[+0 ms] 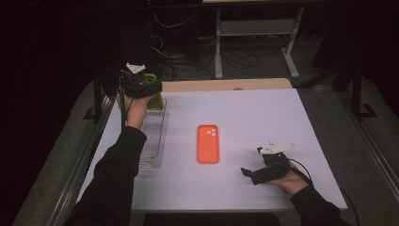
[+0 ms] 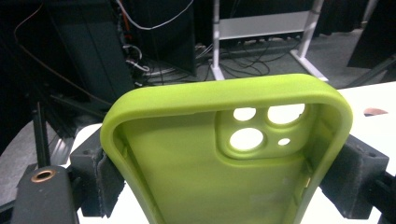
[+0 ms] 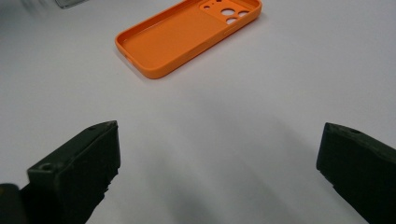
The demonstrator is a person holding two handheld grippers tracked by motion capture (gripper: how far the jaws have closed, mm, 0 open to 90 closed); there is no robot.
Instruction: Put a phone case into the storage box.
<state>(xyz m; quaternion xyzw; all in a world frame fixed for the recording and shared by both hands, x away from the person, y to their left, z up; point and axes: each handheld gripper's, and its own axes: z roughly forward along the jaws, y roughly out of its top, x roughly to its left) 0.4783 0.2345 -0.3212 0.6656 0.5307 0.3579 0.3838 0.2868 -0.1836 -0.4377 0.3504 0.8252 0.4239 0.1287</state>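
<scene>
Green phone case (image 2: 224, 158), soft and light, sits clamped by its long edges in the left gripper (image 1: 140, 82); it should flex.

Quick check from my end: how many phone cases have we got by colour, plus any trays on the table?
Green phone case, clamped in the left gripper above the tray's far end: 1
Orange phone case, lying open side up on the table: 1
Clear tray at the table's left edge: 1
Total: 3 things, 2 of them phone cases.
</scene>
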